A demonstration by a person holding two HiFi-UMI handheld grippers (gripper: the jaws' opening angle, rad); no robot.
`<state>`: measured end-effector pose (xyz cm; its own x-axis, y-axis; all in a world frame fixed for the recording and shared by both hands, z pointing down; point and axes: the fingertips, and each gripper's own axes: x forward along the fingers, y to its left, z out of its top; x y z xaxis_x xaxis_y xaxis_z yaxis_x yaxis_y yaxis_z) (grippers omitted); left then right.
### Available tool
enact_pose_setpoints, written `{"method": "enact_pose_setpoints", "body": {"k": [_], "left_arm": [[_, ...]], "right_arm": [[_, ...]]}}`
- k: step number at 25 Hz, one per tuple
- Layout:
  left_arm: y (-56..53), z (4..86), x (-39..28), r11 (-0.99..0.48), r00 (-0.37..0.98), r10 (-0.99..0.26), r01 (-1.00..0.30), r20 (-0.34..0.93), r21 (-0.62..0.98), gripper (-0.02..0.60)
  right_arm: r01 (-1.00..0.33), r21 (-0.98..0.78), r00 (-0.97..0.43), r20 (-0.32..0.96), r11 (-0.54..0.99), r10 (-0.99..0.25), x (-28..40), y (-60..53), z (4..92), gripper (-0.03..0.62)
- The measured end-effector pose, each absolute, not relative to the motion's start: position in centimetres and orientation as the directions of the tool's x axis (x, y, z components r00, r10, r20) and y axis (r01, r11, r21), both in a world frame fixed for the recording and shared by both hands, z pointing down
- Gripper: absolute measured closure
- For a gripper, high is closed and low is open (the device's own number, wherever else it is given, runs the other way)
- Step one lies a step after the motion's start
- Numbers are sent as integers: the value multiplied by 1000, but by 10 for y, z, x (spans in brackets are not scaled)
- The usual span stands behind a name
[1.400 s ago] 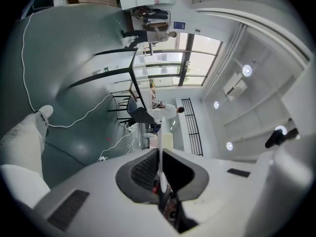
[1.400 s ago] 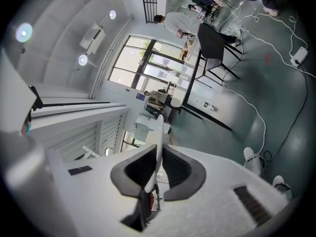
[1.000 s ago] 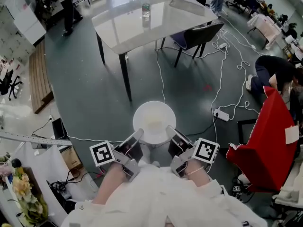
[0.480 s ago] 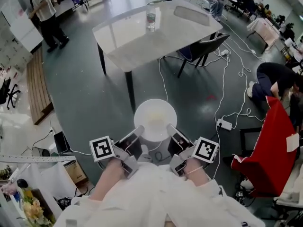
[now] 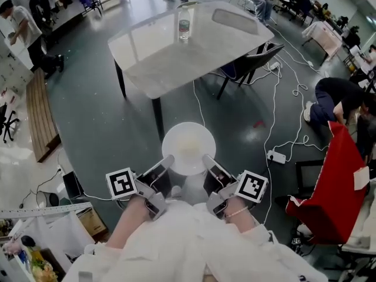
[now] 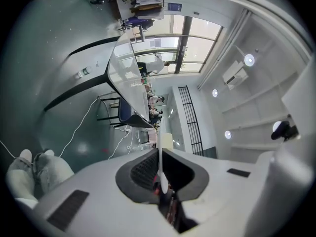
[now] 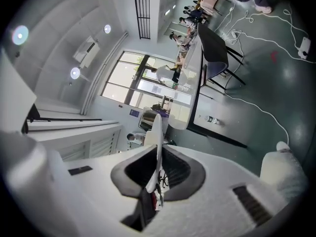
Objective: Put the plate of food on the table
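A round white plate (image 5: 188,148) with pale food on it hangs level over the grey floor, held from both sides. My left gripper (image 5: 168,160) is shut on its near-left rim and my right gripper (image 5: 208,160) is shut on its near-right rim. In the left gripper view the plate (image 6: 161,162) shows edge-on as a thin white line clamped between the jaws of the left gripper (image 6: 162,181). The right gripper view shows the plate (image 7: 156,154) the same way in the right gripper (image 7: 154,179). The white table (image 5: 158,46) stands farther ahead, apart from the plate.
A plastic water bottle (image 5: 184,27) stands on the table's far part. A dark chair (image 5: 249,60) is tucked at its right side. Cables and a power strip (image 5: 276,156) lie on the floor to the right, near a red cloth (image 5: 329,187). People stand at the room's edges.
The table has drawn a little nearer and shifted in view as I walk toward it. Both grippers still hold the plate the same way. A person at the upper left has moved left.
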<state>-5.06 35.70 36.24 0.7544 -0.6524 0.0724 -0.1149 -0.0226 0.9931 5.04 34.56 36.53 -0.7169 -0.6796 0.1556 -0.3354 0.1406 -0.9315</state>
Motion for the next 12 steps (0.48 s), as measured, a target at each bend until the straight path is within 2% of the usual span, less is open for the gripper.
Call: {"method": "enact_pose_setpoints", "body": {"k": [5,12], "left_arm": [[326,365,-61,-31,746,-660,-149,92,988,554],[255,366,-56,-46,716,-693,-162,85,986,554]], "right_arm": [[-314,-942,-723,157,117,-673,42,314,375,580],[-303,-937,-762,130,172,-634,45,238,373,579]]}}
